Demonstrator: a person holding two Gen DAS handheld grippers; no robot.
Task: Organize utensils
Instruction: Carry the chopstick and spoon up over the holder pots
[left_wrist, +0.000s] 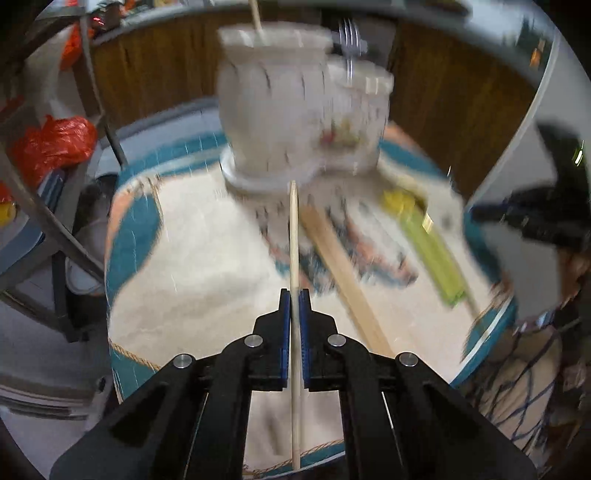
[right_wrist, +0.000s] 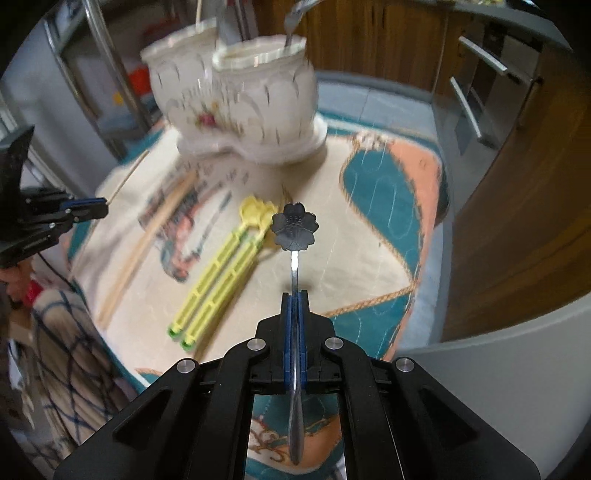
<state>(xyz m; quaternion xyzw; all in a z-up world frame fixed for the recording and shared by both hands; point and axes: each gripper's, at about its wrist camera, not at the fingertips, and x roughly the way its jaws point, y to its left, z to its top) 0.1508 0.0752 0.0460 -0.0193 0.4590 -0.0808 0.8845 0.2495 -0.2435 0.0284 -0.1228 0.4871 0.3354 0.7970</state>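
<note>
1. The left gripper (left_wrist: 294, 295) points steeply down over the table cloth (left_wrist: 192, 258). Its blue pads are closed tight on a thin wooden chopstick (left_wrist: 294, 236), which runs lengthwise between the jaws, tip toward the ceramic holders.
2. The right gripper (right_wrist: 294, 295) also tilts steeply down. Its jaws are closed on the metal stem of a flower-headed spoon (right_wrist: 295, 226); the dark flower head stands out ahead of the fingertips, and the handle end trails back under the gripper body.
3. Two white ceramic holders (right_wrist: 236, 99) stand touching each other at the far side of the table. A fork (left_wrist: 349, 37) stands in one, a stick in the other.
4. On the cloth lie a second wooden chopstick (left_wrist: 345, 280) and a pair of yellow-green tongs (right_wrist: 221, 273), side by side but apart, both between the grippers and the holders.
5. Left wrist view only: orange plastic bags (left_wrist: 55, 142) on a shelf frame at the left, and the right gripper's dark body at the right edge, too blurred to read its jaws.
6. Right wrist view only: the left gripper (right_wrist: 99, 207) from the side, with the chopstick projecting from it at an upward slant; wooden cabinet fronts with metal handles (right_wrist: 476, 110) at right; a plaid sleeve (right_wrist: 62, 354) at lower left.
7. Both views are motion-blurred, the left more strongly.
</note>
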